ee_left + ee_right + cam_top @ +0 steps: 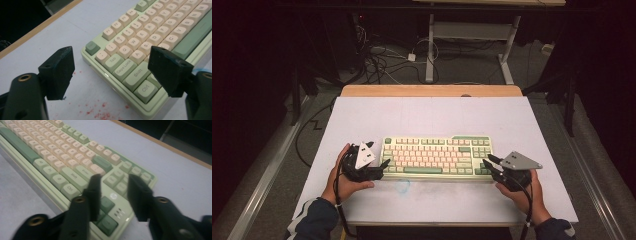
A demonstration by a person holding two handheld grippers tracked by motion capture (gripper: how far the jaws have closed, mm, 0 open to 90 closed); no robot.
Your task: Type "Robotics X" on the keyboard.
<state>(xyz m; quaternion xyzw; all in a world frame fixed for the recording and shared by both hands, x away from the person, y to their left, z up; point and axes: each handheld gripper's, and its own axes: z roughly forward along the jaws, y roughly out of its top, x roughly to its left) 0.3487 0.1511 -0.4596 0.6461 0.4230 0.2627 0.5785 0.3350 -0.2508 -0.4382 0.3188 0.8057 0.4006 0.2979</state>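
A pale green keyboard with cream and green keys lies across the middle of the white table top. My left gripper is at its left end, held in a hand. In the left gripper view the jaws of my left gripper stand wide open around the front left corner of the keyboard, one over the bare table, the other above the Ctrl and Shift keys. My right gripper is at the right front corner. Its jaws stand closer together over the arrow keys of the keyboard, with a gap between them and nothing pressed.
The white sheet covers the table, with a wooden strip along the far edge. Red specks and a faint blue ring mark the sheet near the front. Cables and another desk's legs are on the floor beyond.
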